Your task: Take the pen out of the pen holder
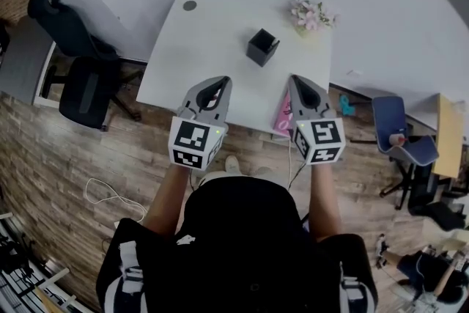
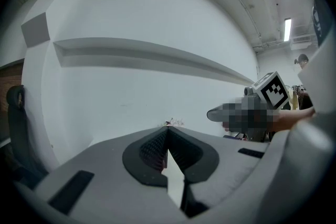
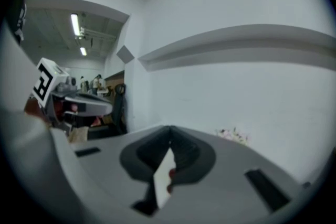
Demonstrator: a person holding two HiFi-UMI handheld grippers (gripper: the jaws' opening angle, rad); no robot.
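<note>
We've got the left tongs (image 1: 219,82) and right tongs (image 1: 297,80) squeezed fully closed and empty, well short of the black pen holder (image 1: 261,47) on the counter (image 1: 212,40), since the pen (too small to spot, probably inside the holder) isn't in reach yet.

The pen holder (image 1: 261,48), a small black square cup, stands upright near the middle of the white table (image 1: 212,33); the pen inside is too small to make out
</note>
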